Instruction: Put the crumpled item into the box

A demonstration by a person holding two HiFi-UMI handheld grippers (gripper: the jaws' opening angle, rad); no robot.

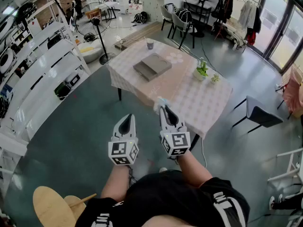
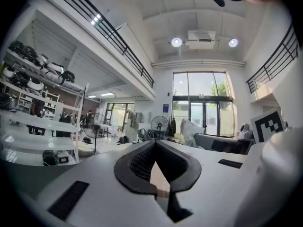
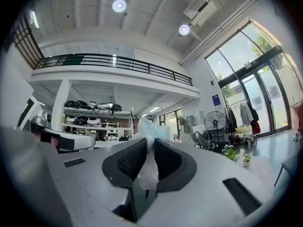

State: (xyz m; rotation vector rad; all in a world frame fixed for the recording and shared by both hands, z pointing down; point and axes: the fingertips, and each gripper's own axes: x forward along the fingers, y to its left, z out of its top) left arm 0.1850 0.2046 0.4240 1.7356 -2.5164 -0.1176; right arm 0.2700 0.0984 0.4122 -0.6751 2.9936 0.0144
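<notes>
My right gripper is shut on a pale, crumpled item that sticks out past the jaw tips; in the head view that crumpled item shows as a small whitish tuft at the table's near edge. My left gripper hangs beside it over the floor, jaws shut with nothing between them. The flat grey box lies on the far left part of the checked table, well beyond both grippers.
A cup stands at the table's far corner and two small potted plants at its right side. A dark chair is right of the table, white shelves to the left, a wooden stool near my feet.
</notes>
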